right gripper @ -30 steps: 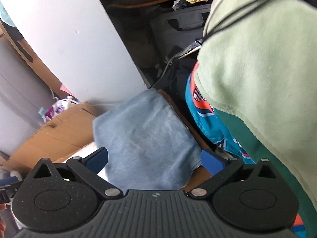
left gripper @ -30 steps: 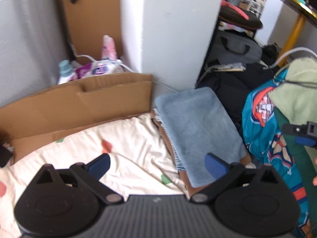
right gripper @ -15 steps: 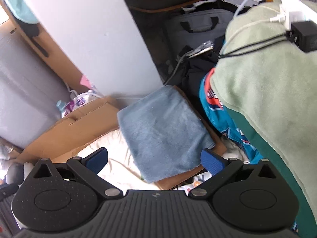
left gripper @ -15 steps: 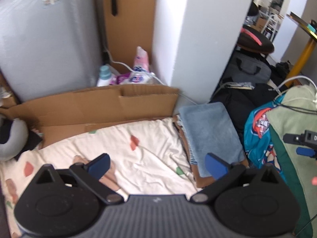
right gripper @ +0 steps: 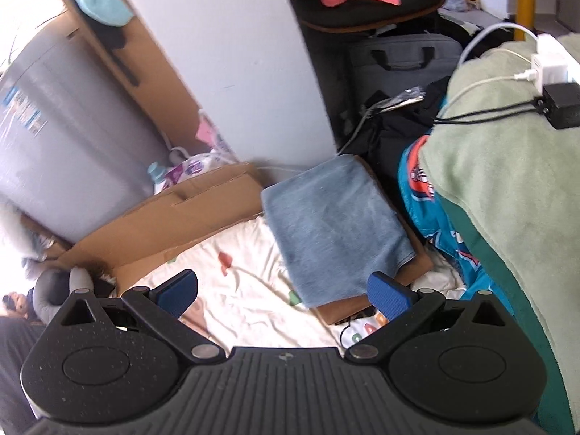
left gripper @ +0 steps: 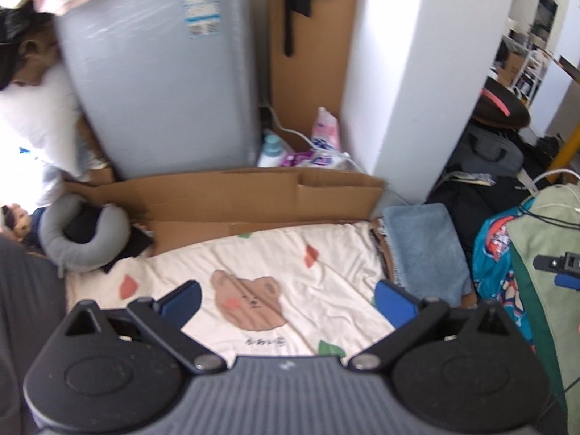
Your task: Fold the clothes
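Observation:
A folded blue-grey towel [left gripper: 424, 246] [right gripper: 333, 224] lies on a brown folded garment [right gripper: 417, 268] at the right edge of a cream bear-print sheet [left gripper: 275, 272] [right gripper: 250, 290]. A pale green garment [left gripper: 547, 253] [right gripper: 507, 166] is heaped on the right over a teal patterned one [left gripper: 496, 253] [right gripper: 427, 203]. My left gripper [left gripper: 286, 299] hangs open above the sheet, holding nothing. My right gripper [right gripper: 282, 290] is open too, above the towel's near edge. The right gripper's blue pad [left gripper: 565, 280] shows at the far right of the left wrist view.
Flattened cardboard [left gripper: 232, 195] lines the sheet's far side, with a grey appliance [left gripper: 156, 72] and a white pillar [left gripper: 417, 72] behind. A grey neck pillow [left gripper: 79, 235] sits at left. Bags [right gripper: 402, 58] and a charger with cables [right gripper: 558, 101] crowd the right.
Both grippers have pulled back and up from the folded towel, so more of the sheet, cardboard and grey appliance comes into view. Both stay open and empty.

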